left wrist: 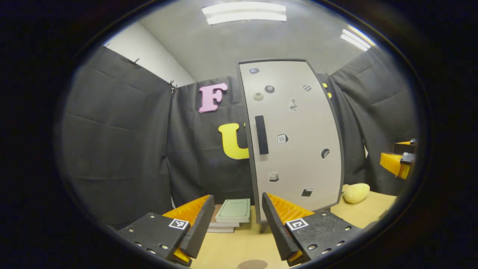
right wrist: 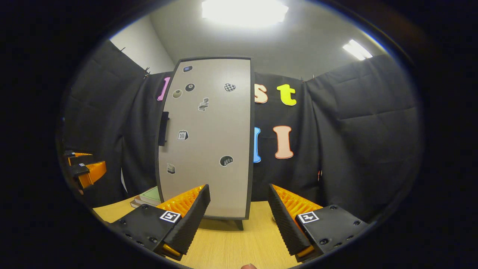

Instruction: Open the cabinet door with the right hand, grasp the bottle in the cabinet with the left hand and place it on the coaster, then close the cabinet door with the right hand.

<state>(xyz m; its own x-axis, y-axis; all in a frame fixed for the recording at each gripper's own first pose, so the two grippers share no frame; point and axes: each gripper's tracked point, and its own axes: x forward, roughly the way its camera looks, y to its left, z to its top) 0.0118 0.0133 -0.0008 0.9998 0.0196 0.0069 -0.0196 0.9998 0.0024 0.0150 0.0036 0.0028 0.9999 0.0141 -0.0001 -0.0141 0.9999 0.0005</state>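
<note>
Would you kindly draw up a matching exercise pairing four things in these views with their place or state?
Things:
1. cabinet door
2. stack of books
3. yellow plush toy
4. left hand-held gripper

Place or state:
A. on the table right of the cabinet, in the left gripper view
B. closed
C. open, holding nothing
D. on the table left of the cabinet

Pairs: 1-B, 2-D, 3-A, 4-C

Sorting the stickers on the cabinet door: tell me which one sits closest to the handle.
The calendar sticker, just beside the handle at mid-height on the cabinet door. The other stickers lie clearly higher or lower.
</note>
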